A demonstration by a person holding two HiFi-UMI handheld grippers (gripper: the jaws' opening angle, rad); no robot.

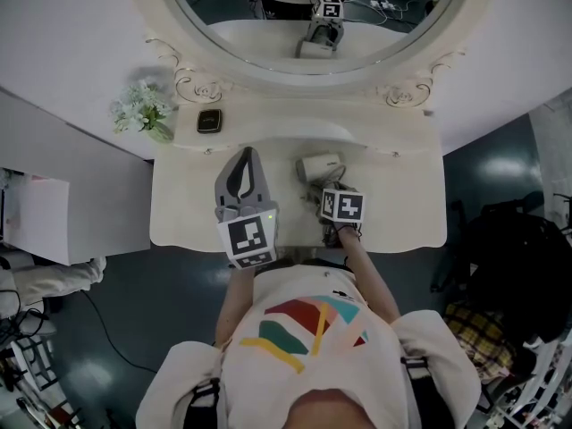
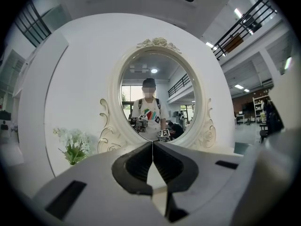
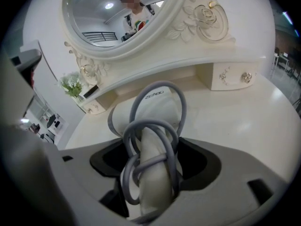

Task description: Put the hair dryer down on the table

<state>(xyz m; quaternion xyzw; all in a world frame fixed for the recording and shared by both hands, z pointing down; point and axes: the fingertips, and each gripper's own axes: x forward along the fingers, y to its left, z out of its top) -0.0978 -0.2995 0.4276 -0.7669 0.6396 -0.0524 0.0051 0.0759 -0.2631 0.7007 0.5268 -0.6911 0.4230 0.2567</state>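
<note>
Placement of hair dryer (image 1: 319, 166) on table (image 1: 402, 213), far side, right of centre: judged done.
Right gripper (image 3: 151, 163) spread wide around cord-wrapped handle (image 3: 153, 145), apparently not clamping; left gripper (image 2: 152, 145) closed, empty. Remaining: withdrawal of right gripper.

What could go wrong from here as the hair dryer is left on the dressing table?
1. The cord is looped round the handle, which sits between the right gripper's open jaws; drawing back could snag a loop and drag the hair dryer.
2. Its rounded body lies on the smooth table, so a nudge might roll it.
</note>
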